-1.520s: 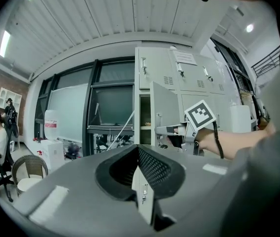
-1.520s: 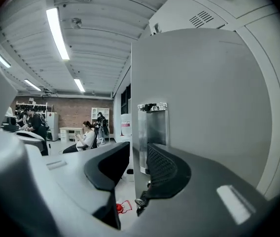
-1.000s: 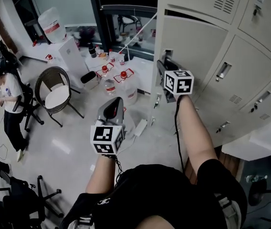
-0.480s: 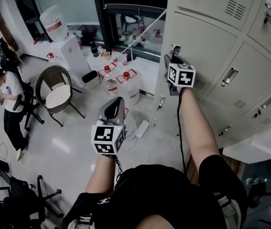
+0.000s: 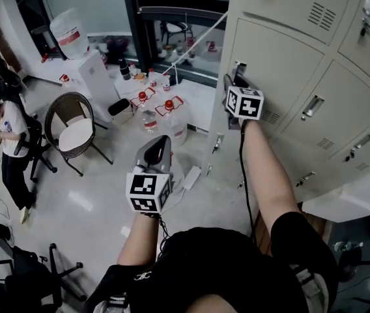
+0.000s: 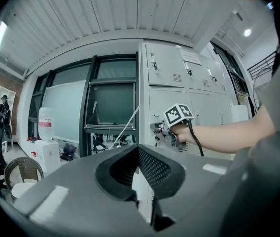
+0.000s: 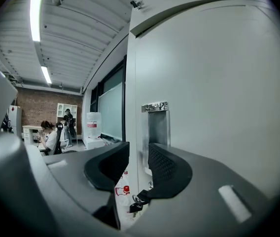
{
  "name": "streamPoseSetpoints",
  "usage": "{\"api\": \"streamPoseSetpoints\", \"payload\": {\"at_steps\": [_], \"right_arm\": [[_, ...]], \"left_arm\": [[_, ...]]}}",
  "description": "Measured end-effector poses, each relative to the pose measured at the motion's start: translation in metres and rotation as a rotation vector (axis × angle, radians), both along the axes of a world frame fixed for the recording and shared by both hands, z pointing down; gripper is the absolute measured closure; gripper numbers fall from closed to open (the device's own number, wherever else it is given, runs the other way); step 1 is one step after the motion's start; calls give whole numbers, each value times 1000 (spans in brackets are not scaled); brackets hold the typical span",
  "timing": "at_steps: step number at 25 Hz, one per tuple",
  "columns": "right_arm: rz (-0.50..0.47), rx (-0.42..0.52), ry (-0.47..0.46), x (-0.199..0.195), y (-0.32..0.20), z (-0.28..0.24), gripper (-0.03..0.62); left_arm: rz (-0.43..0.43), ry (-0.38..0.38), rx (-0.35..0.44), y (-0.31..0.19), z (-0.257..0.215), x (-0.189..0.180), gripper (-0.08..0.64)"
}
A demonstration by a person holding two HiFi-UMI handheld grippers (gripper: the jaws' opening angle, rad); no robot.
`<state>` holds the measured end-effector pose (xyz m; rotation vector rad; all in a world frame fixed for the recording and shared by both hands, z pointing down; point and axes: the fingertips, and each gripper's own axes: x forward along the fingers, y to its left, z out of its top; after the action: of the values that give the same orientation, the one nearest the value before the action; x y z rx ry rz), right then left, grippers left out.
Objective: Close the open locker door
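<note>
the bank of pale lockers (image 5: 341,77) filled the head view from 12 to 3 o'clock. the locker door (image 5: 283,64) of the task sat at about 1 o'clock, in the column nearest the window. it looked level with its neighbours, with only a thin dark seam along its top. whether it had latched could not be told.

the right gripper (image 5: 236,83) was held out on a straight arm, tips at the door's left edge beside the metal handle recess (image 5: 239,70). in the right gripper view its jaws stood spread. the door's edge and the handle recess (image 7: 156,125) showed in the gap between them. floor and bottles showed past the left pad (image 7: 108,167), and no pad was seen pressing on the door (image 7: 219,107).

the left gripper (image 5: 157,145) hung at about 8 o'clock from the middle of the head view, well apart from the lockers, pointing up over the floor. in its own view the jaws were a little apart, with nothing between them.

on the floor, a round chair (image 5: 74,129) stood at 9 o'clock. a cluster of red-capped water bottles (image 5: 159,109) stood at 11 o'clock, near the locker's foot. a person (image 5: 6,135) stood at the far left edge.
</note>
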<state>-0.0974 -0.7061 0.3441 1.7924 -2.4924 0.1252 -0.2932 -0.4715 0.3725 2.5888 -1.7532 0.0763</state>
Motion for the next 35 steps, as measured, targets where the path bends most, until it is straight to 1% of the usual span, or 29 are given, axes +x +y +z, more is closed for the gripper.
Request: {"api": "streamPoseSetpoints", "payload": {"at_steps": [3,8,12,14,16,18,20,21,23,28,32,35], "right_arm": [[-4,24,-13,0,5,-5,466],[19,60,-61,20,24,-12,467],[23,102,-86,39,65,-24,468],[17,139,-68,47,93,-30,469],[31,185,-27,58,123,-36,478],[74,226,5,77,153,-41,550],[115,245,21,96,182,-40,578],[132,243,25,105,195,-37,580],[171,224,24,124,217,-26,580],[298,191,18,179,267,0,580],[385,195,21,217,299,5,580],[421,208,13,242,316,2,580]], "left_arm": [[11,-6,11,-3,-2,3,560],[48,5,-2,-4,1,20,560],[98,9,8,-5,-1,43,560],[127,15,14,-5,-3,57,560],[158,24,8,-5,-3,75,560],[196,38,27,-4,-6,97,560],[248,43,60,-2,-11,123,560],[275,42,65,-2,-12,136,560],[322,45,50,0,-9,162,560],[428,36,28,10,-6,225,560],[488,25,21,23,-5,267,560],[523,31,25,32,-8,292,560]]}}
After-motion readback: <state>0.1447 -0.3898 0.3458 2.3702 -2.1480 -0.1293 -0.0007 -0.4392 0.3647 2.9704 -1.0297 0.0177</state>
